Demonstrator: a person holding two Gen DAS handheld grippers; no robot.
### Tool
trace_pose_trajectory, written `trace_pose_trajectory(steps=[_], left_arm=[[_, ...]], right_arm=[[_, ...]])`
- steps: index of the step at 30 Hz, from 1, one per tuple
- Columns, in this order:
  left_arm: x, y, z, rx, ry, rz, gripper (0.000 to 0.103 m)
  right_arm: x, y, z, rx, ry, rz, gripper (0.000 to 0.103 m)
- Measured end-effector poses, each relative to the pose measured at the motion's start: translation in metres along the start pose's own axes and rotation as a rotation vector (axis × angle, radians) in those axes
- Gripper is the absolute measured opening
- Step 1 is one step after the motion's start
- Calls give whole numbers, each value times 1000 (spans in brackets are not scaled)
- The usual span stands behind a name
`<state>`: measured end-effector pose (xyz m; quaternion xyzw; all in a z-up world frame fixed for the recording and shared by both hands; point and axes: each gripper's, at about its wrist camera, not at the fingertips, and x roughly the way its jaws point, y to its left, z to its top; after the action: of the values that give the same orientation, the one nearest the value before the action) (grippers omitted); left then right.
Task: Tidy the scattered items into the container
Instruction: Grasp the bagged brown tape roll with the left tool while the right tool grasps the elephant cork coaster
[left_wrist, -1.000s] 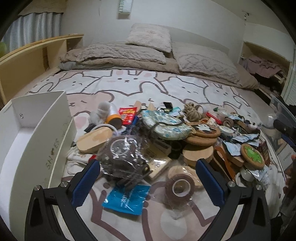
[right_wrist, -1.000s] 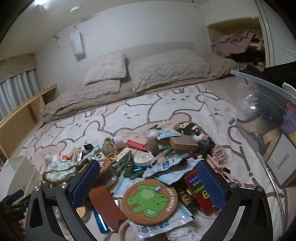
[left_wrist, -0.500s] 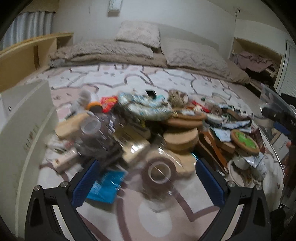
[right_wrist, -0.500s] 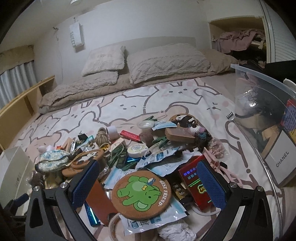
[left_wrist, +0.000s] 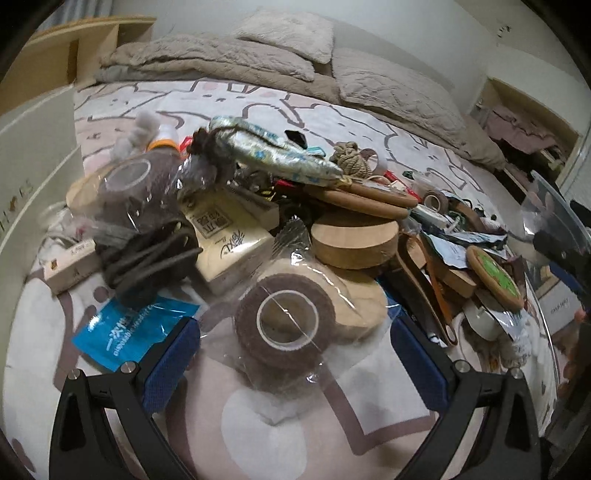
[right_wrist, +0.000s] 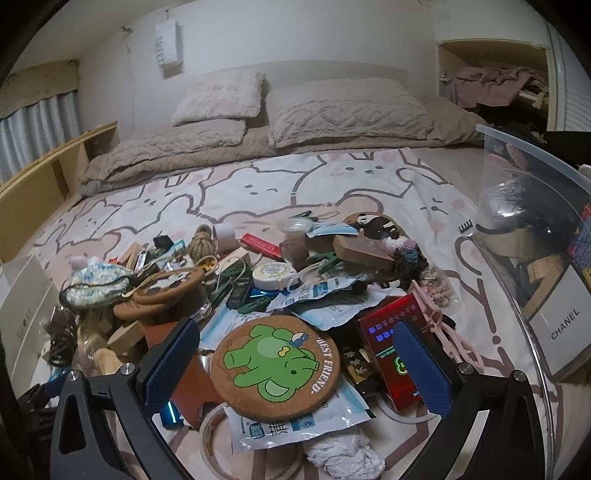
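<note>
We are lining up a pick: our left claw (left_wrist: 291, 354) is spread wide around the bagged brown tape roll (left_wrist: 286, 325) lying on the bed (left_wrist: 258, 424), nothing grasped. Our right claw (right_wrist: 291, 358) is hanging released above the elephant coaster (right_wrist: 275, 363). Next we judge closing left, then carrying to the clear container (right_wrist: 535, 258).

Open right tool (right_wrist: 295, 363) straddles the green-elephant coaster (right_wrist: 275, 363).

Each gripper, left (left_wrist: 291, 360) and right (right_wrist: 295, 363), has two black plastic arms shaped like open triangular frames. Each arm ends in a flat finger pad (left_wrist: 170, 363) of dark blue, finely dimpled rubber, with round silver screws (right_wrist: 126, 368) just behind it.
</note>
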<state>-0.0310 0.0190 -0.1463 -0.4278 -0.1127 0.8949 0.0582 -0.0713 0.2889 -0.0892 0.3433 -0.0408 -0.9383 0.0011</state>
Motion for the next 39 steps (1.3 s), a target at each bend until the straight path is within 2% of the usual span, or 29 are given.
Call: trace_pose_trajectory(steps=[5, 13, 17, 20, 24, 27, 33, 36, 39], left_arm=[[14, 0, -5, 9, 37, 47, 103], [17, -8, -14, 89, 17, 102, 103], [19, -9, -15, 115, 26, 116, 103], [16, -3, -12, 65, 23, 85, 103], [10, 12, -5, -58, 16, 0, 103], [7, 20, -2, -124, 12, -53, 103], [3, 20, -3, -130, 16, -73, 103], [4, 19, -3, -128, 19, -71, 103], [4, 20, -2, -139, 20, -78, 103]], right_arm=[[6, 10, -3, -62, 11, 2, 103], [27, 18, -15, -184, 59, -24, 103], [35, 14, -22, -204, 84, -11, 103], [38, 11, -23, -176, 102, 6, 103], [41, 10, -24, -134, 120, 27, 103], [40, 16, -27, -165, 121, 23, 103], [43, 29, -29, -228, 124, -24, 103], [46, 26, -27, -191, 139, -54, 103], [50, 20, -25, -136, 176, -39, 103]])
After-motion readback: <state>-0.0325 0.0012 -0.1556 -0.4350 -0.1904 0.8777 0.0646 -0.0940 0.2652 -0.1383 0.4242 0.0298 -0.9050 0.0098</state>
